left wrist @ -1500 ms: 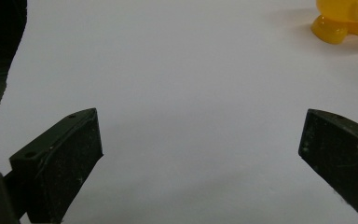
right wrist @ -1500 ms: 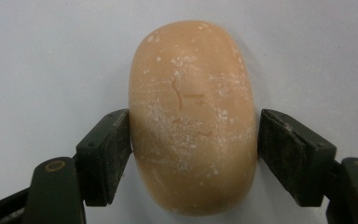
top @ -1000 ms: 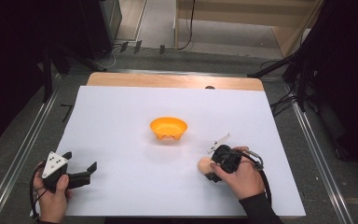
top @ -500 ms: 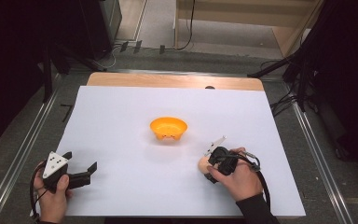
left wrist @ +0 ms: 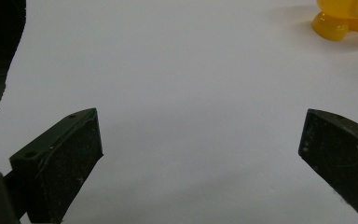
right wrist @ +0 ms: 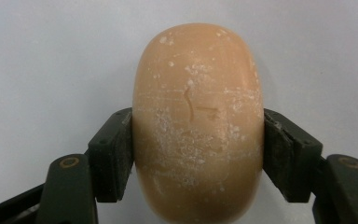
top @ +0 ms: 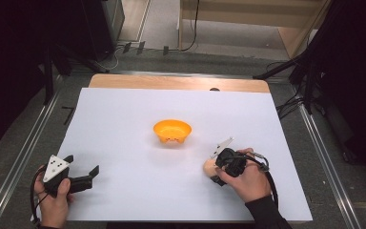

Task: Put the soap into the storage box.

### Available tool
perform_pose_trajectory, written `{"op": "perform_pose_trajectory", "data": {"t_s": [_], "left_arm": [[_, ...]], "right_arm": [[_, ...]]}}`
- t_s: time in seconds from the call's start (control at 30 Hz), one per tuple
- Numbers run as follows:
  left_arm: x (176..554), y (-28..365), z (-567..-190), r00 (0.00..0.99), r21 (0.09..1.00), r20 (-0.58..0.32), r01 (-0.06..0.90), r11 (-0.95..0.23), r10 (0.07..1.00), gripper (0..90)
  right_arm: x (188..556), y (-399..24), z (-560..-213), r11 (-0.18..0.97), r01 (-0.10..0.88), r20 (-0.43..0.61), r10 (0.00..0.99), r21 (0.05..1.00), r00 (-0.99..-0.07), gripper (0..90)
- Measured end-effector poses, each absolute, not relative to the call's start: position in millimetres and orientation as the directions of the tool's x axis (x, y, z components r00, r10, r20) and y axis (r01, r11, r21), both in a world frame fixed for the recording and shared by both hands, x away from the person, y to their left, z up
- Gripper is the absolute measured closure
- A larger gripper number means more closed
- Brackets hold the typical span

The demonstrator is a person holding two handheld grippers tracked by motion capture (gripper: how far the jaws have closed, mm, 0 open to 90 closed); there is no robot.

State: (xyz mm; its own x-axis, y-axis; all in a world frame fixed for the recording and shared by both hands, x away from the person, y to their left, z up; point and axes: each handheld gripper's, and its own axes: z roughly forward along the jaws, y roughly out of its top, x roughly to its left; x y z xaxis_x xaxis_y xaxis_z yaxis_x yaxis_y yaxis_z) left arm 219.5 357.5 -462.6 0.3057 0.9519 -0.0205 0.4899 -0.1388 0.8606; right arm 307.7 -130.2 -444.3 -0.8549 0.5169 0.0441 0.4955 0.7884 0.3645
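The right tongs (right wrist: 198, 140) are clamped across the waist of a tan bread-roll-looking oval (right wrist: 198, 126) down on the white bench (top: 124, 119), probably light, maybe squishy and slick, so that grip looks right; left tongs (left wrist: 200, 158) sit wide open, empty.

Wooden table (top: 176, 82) under white sheet (top: 124, 119), grey floor (top: 162, 28) beyond.
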Motion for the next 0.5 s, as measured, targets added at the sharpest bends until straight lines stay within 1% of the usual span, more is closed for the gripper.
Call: {"op": "perform_pose_trajectory", "data": {"t_s": [0.17, 0.37, 0.5], "left_arm": [[220.1, 358.2, -462.7, 0.303, 0.859, -0.026, 0.493, -0.134, 0.953, 0.0], [219.7, 358.3, -462.6, 0.303, 0.861, -0.026, 0.491, -0.133, 0.953, 0.0], [219.5, 358.3, -462.7, 0.303, 0.863, -0.026, 0.487, -0.131, 0.953, 0.0]], "right_arm": [[312.1, -129.4, -436.4, 0.792, 0.467, 0.037, 0.494, 0.394, -0.869, 33.4], [318.4, -123.7, -428.8, 0.799, 0.456, 0.048, 0.477, 0.392, -0.878, 33.4], [322.6, -120.5, -422.7, 0.797, 0.444, 0.052, 0.465, 0.41, -0.884, 33.4]]}}
